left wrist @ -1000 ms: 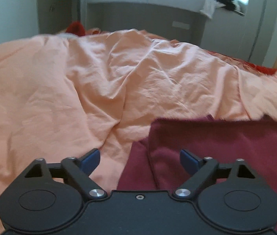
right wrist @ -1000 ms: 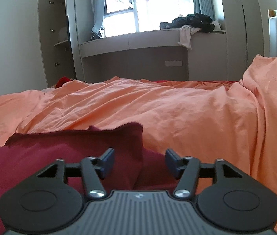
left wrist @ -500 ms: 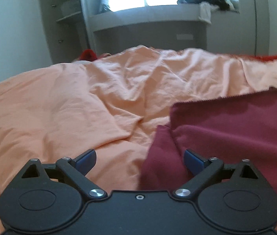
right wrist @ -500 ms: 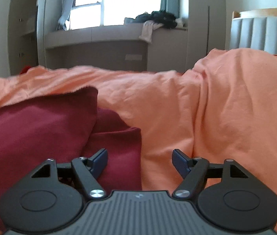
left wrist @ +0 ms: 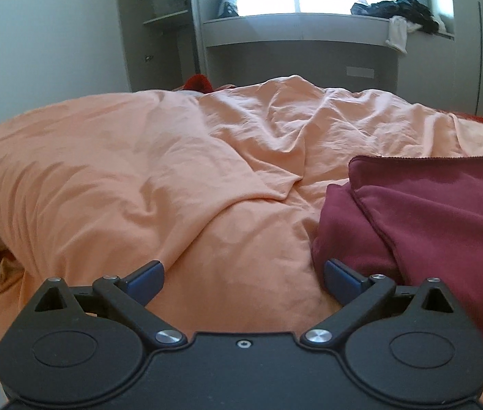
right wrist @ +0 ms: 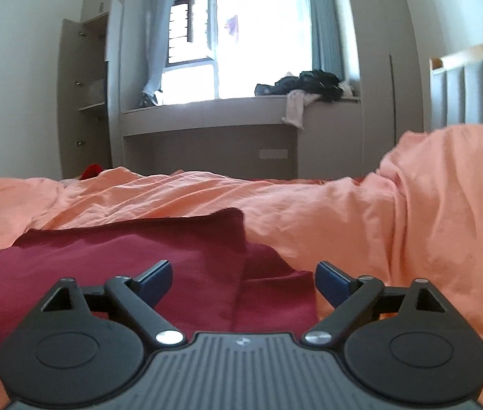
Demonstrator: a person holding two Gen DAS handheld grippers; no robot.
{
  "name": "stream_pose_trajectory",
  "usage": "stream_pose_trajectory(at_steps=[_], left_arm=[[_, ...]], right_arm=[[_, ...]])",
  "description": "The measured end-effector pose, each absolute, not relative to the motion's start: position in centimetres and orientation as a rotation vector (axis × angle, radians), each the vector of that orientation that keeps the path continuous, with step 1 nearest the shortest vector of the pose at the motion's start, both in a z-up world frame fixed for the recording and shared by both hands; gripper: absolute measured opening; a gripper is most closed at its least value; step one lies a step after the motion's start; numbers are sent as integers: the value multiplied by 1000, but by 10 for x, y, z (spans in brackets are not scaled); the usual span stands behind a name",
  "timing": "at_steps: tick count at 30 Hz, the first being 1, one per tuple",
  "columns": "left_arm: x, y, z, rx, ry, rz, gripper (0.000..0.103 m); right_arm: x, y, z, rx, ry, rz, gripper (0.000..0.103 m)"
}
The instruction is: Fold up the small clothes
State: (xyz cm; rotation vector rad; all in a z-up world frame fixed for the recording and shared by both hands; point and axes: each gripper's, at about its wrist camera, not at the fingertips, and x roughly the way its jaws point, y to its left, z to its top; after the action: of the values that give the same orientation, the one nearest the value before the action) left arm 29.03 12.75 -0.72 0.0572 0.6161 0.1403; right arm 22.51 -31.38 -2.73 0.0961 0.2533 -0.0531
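A dark red garment [left wrist: 439, 222] lies folded in layers on the orange duvet, at the right of the left wrist view. In the right wrist view the garment [right wrist: 121, 266] fills the lower left and middle. My left gripper [left wrist: 243, 278] is open and empty, just left of the garment's left edge, with its right finger close to the cloth. My right gripper [right wrist: 243, 280] is open and empty, low over the garment's right end.
The orange duvet [left wrist: 173, 177] is rumpled and rises in a high mound at the right [right wrist: 446, 205]. A window bench [right wrist: 241, 116] with a heap of dark clothes [right wrist: 309, 82] stands behind the bed. A padded headboard [right wrist: 473, 92] is far right.
Both grippers have pulled back from the garment and tilted up. The left one has shifted left, off the cloth. Both stay open.
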Motion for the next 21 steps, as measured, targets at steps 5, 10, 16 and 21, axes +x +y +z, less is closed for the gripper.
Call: stream_pose_trajectory(at_steps=[5, 10, 16, 21], left_arm=[[276, 125, -3, 34, 612, 158, 101], [264, 120, 2, -6, 606, 156, 102], [252, 108, 8, -59, 609, 133, 102], [231, 94, 8, -155, 584, 119, 102]], right_arm=[[222, -288, -26, 48, 224, -50, 103], [218, -267, -19, 60, 165, -53, 103], [217, -241, -10, 75, 112, -16, 103], [222, -218, -11, 41, 131, 27, 103]])
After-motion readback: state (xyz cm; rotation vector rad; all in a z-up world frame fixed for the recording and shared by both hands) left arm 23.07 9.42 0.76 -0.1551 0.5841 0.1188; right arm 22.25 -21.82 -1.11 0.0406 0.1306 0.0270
